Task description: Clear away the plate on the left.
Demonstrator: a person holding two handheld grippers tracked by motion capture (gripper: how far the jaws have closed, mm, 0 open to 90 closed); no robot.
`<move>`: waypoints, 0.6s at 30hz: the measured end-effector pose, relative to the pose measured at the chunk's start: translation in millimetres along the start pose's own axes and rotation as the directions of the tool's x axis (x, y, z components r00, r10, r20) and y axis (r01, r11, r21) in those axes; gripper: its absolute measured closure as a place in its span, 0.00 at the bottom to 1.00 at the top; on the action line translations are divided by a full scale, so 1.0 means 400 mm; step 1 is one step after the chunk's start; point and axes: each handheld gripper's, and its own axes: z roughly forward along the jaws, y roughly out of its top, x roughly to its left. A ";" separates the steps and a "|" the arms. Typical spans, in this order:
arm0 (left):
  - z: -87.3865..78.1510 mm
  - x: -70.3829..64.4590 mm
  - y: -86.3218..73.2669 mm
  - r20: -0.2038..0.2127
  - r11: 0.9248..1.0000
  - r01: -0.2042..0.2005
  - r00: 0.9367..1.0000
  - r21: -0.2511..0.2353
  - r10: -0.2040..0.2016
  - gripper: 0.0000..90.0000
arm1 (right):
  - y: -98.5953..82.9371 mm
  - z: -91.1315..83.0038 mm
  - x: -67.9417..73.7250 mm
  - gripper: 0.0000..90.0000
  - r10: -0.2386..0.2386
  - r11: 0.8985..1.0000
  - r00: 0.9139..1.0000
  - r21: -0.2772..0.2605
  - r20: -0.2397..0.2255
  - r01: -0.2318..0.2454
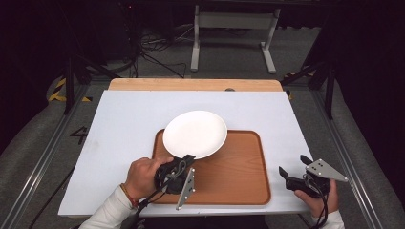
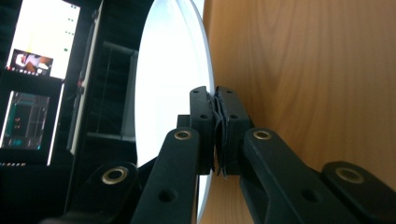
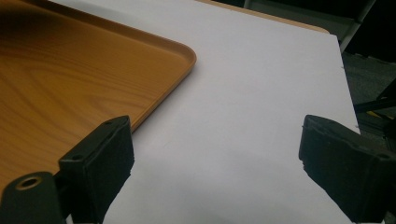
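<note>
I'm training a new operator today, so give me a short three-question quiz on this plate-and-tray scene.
1. True or false: the left gripper is clamped on the rim of the white plate.
2. How do the jaws of the right gripper stand: A apart, B together?
3. What does the right gripper hold?

Key: 1 true; the plate is over the wooden tray. 2 A. 3 nothing; it is above the white table, beside the tray.
</note>
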 end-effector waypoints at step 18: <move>0.039 -0.052 0.042 0.082 0.998 -0.051 0.995 -0.031 0.053 0.96 | -0.001 0.001 0.000 0.12 -0.001 1.000 1.000 0.004 0.000 0.001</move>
